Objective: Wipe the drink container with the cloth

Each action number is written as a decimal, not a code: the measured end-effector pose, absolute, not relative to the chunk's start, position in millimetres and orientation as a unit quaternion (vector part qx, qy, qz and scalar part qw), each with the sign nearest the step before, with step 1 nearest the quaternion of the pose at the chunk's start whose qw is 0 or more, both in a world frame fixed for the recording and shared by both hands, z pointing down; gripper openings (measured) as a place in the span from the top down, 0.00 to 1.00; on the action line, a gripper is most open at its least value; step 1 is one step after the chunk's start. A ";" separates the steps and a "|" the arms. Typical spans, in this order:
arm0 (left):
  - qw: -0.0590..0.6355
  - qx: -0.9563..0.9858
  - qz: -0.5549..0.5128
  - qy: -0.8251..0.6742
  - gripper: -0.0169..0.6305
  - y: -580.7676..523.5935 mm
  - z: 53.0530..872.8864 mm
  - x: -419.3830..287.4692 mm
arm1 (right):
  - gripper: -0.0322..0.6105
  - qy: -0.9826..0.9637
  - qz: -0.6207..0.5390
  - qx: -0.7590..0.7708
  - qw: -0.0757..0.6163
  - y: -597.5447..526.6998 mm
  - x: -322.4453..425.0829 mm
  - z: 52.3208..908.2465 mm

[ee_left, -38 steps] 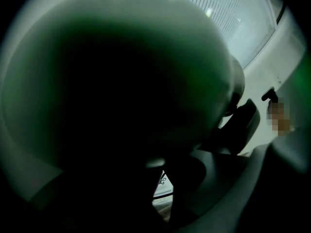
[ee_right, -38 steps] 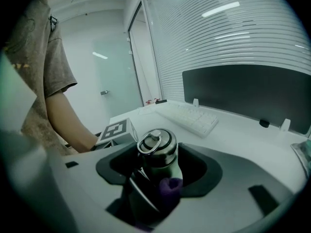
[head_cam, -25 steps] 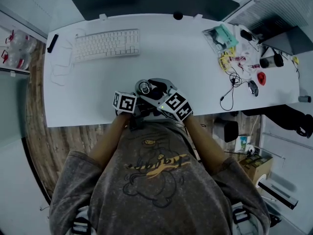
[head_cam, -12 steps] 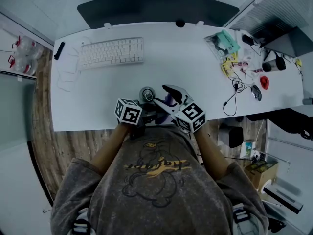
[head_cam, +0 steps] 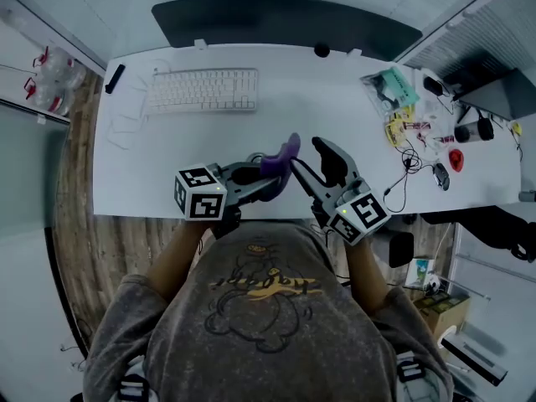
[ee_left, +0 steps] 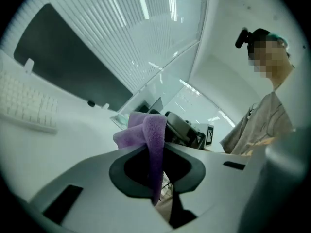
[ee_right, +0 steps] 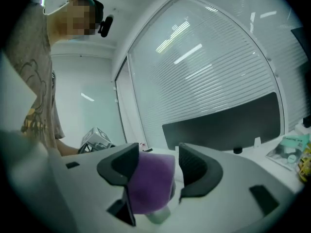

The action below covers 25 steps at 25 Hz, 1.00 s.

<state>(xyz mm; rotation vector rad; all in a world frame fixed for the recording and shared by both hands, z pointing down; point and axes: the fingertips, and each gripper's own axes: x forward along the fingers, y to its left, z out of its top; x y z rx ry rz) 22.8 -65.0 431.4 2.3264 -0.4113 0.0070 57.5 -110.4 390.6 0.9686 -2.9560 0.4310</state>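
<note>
By the near edge of the desk [head_cam: 159, 174], the left gripper [head_cam: 275, 172] is clamped on a fold of the purple cloth [head_cam: 283, 151], lifted clear as if to rub the drink container, which I cannot pick out for sure; a pale rounded bit [ee_right: 158, 218] under the cloth may be it. Just beyond, the right gripper [head_cam: 308, 156] gapes wide, holding nothing. Half a second ago the container's round top showed between them; now the cloth covers that spot.

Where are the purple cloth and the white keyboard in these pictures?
purple cloth [ee_left: 154, 130], left gripper view, on its upright folded edge.
white keyboard [head_cam: 203, 89], head view, on the middle rows of its keys.
</note>
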 end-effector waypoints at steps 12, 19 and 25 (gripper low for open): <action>0.208 0.897 -0.024 -0.390 0.89 -123.8 367.3 -61.5 | 0.62 -0.937 0.091 0.336 -0.007 -133.1 50.4 369.6; 0.133 0.865 -0.028 -0.483 0.89 -127.1 373.4 -98.2 | 0.87 -0.932 0.077 0.355 -0.001 -143.7 43.3 383.8; 0.100 0.856 -0.009 -0.508 0.89 -128.6 389.7 -107.6 | 0.94 -0.923 0.089 0.373 0.020 -154.3 42.4 406.3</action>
